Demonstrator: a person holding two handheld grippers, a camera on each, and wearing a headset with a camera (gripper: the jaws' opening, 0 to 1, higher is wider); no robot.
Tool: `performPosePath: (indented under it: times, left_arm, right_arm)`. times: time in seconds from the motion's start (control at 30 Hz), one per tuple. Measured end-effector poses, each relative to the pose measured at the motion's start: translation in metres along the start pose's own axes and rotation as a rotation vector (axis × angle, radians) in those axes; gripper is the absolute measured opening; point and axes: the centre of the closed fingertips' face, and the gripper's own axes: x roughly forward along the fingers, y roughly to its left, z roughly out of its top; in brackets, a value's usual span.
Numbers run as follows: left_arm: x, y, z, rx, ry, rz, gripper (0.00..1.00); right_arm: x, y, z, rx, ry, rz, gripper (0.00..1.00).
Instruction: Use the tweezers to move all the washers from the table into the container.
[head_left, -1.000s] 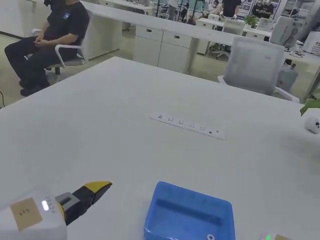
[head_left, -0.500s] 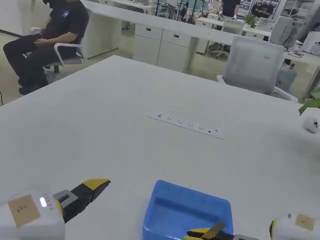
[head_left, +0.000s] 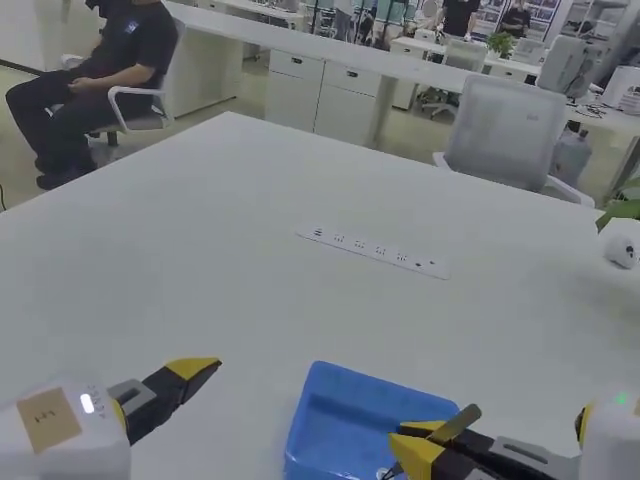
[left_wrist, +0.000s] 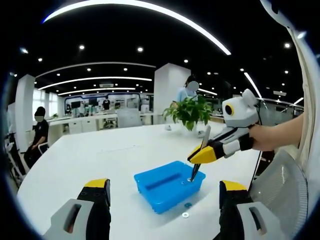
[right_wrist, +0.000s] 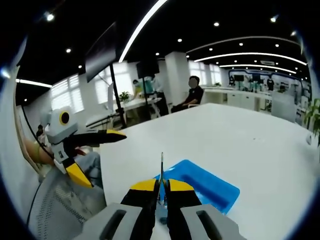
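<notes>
Right gripper (head_left: 418, 446) raised, slim tweezers (head_left: 458, 420), blue container (head_left: 345, 415)

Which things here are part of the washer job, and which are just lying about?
Job: tweezers in the right gripper, washers, blue container.
Lying about: socket strip, office chair, plant.

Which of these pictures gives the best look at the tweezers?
The left gripper view: the tweezers show side-on, held by the right gripper, tips down in the blue container. The right gripper view sees them edge-on as a thin line; the head view catches just their upper end.
</notes>
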Motion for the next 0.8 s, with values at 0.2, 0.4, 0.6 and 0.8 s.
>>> performPosePath:
  times: [0.2,0.4,0.6,0.8]
  left_arm:
    - [0.0,0.0,0.0,0.0,0.001,0.0,0.92]
    - [0.0,0.0,0.0,0.001,0.002,-0.001,0.91]
    - [0.001,0.0,-0.001,0.006,0.006,0.0,0.91]
    - [0.001,-0.001,-0.001,0.01,0.009,0.001,0.91]
  right_arm:
    - [0.002,-0.014,0.007,0.003,-0.006,-0.02,0.03]
    - [0.006,-0.025,0.008,-0.002,0.0,-0.035,0.03]
    - [0.013,-0.034,0.001,-0.013,0.029,-0.034,0.03]
    - [0.017,-0.043,-0.007,-0.006,0.051,-0.032,0.03]
